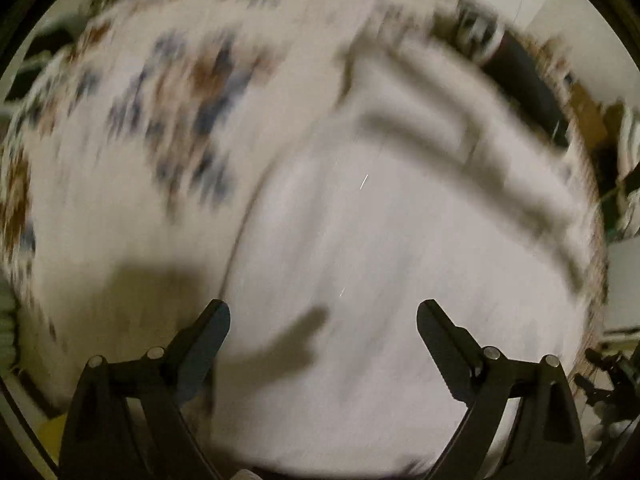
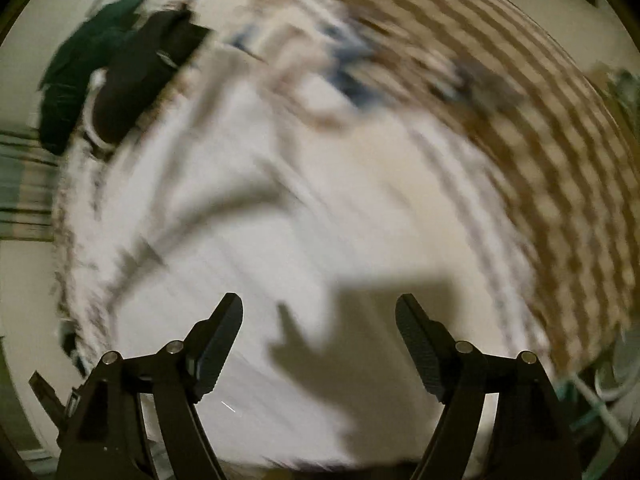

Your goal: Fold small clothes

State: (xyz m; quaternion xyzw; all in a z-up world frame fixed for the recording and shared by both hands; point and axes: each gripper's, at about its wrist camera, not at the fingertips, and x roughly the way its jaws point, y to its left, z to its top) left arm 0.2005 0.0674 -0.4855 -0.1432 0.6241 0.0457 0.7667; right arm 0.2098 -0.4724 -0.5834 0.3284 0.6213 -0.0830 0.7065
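Both views are blurred by motion. A white garment (image 1: pixel 380 240) lies spread flat under my left gripper (image 1: pixel 323 316), which is open and empty just above it. Folds or a sleeve of it (image 1: pixel 460 132) show at the upper right. In the right wrist view the same white garment (image 2: pixel 260 260) fills the middle, and my right gripper (image 2: pixel 319 312) is open and empty above it. Gripper shadows fall on the cloth in both views.
The garment lies on a cloth with blue and brown flower print (image 1: pixel 192 92) and a brown checked part (image 2: pixel 540 140). Dark green and black clothes (image 2: pixel 120 68) lie at the far left edge. A dark item (image 1: pixel 524 76) sits at the upper right.
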